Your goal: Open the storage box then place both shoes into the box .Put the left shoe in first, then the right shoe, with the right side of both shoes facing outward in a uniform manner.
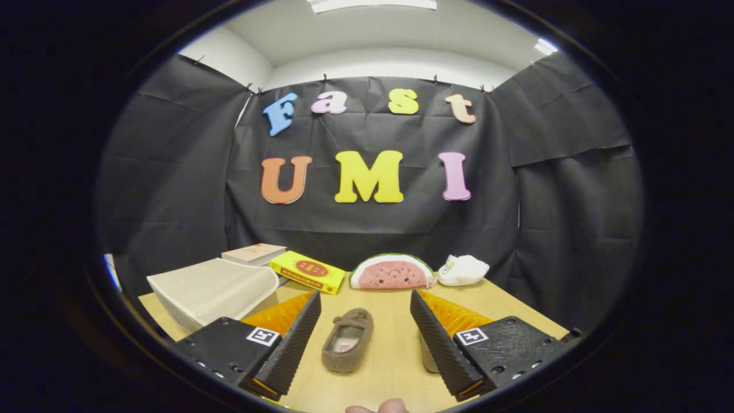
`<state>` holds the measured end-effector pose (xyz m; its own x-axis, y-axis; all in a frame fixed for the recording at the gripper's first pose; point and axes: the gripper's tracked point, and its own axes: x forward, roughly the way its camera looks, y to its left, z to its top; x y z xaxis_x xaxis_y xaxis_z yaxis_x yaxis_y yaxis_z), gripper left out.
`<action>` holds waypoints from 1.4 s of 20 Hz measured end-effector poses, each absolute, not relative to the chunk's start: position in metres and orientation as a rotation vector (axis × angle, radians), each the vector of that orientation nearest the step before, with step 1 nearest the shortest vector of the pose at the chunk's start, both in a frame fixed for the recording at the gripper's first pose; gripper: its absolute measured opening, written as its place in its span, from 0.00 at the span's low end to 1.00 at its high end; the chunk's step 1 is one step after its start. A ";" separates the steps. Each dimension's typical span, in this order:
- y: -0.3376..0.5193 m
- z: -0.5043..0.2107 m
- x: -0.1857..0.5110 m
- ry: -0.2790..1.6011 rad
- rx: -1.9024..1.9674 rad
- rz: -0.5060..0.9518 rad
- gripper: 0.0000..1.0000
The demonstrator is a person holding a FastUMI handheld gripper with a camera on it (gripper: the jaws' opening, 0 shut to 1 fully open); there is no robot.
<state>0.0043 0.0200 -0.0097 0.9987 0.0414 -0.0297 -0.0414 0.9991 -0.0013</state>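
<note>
Black ridged gripper [364,344] spread wide, pinching nothing, straddling a brown fuzzy slipper [347,340] on the pale wooden table [395,367], second shoe [427,357] tucked behind the right finger, beige fabric storage box [212,289] left of the slipper, closed

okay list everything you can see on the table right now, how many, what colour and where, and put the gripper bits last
Brown fuzzy slipper: one, on the wooden table, between the fingers.
Second slipper: one, mostly hidden behind one finger.
Beige fabric storage box: one, closed, beyond the fingers.
Pale closed book: one, behind the box.
Yellow flat box: one, beside the book.
Watermelon-slice plush: one, pink and green, far table edge.
White plush toy: one, beside the watermelon.
Fingertip: person's, nearest edge.
Gripper: black ridged fingers, open, touching nothing.
</note>
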 end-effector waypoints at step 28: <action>0.237 -0.100 0.040 0.517 0.772 0.701 0.95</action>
<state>0.0402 0.2373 -0.1003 0.6613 0.7314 -0.1666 -0.3753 0.5150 0.7707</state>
